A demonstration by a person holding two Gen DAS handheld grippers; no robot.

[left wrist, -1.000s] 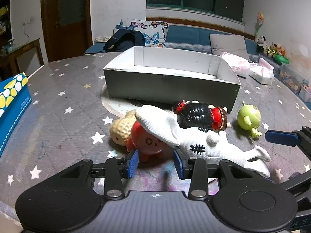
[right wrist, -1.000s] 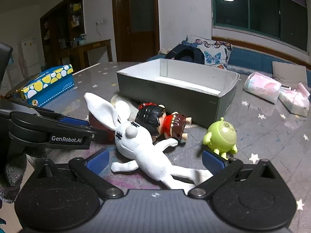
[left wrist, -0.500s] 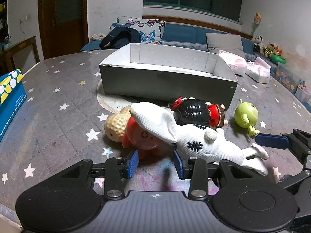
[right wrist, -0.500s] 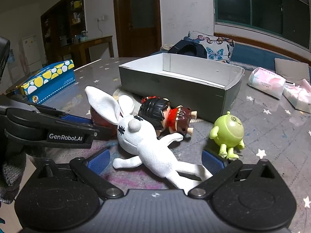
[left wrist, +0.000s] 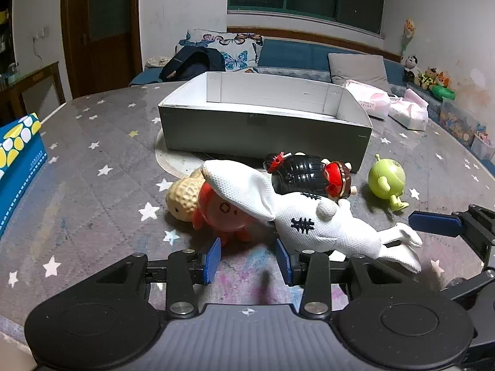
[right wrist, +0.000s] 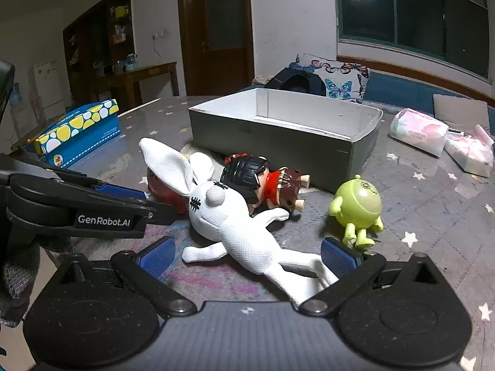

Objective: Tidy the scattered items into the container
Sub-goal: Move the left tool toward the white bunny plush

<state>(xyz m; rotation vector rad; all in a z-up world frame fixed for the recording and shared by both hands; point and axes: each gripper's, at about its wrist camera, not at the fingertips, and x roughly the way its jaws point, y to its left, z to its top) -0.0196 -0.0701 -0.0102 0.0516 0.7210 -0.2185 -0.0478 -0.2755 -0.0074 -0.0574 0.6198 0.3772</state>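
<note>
Both grippers are drawn slightly nearer to the toy pile than a second ago; the toys themselves are unmoved. Nearest, the left gripper (left wrist: 248, 259) is held moderately apart, empty, just short of the round red plastic figure (left wrist: 221, 213). The right gripper (right wrist: 247, 252) is spread wide and empty, with the legs of the white knitted fabric rabbit (right wrist: 235, 225) lying between its blue pads (right wrist: 157, 252). One rabbit ear is draped over the red figure. A tan peanut-shaped toy (left wrist: 182, 196) is seen touching the red figure's far side. A black-haired doll in a red and brown dress (left wrist: 309, 176) lies against the rabbit's head. A lime-green one-eyed figure (right wrist: 359, 207) lies apart, rightward. Beyond, the grey open cardboard box with white interior (left wrist: 263, 130) is noted on the star-patterned grey tabletop (left wrist: 92, 160); no toys are seen inside it.
</note>
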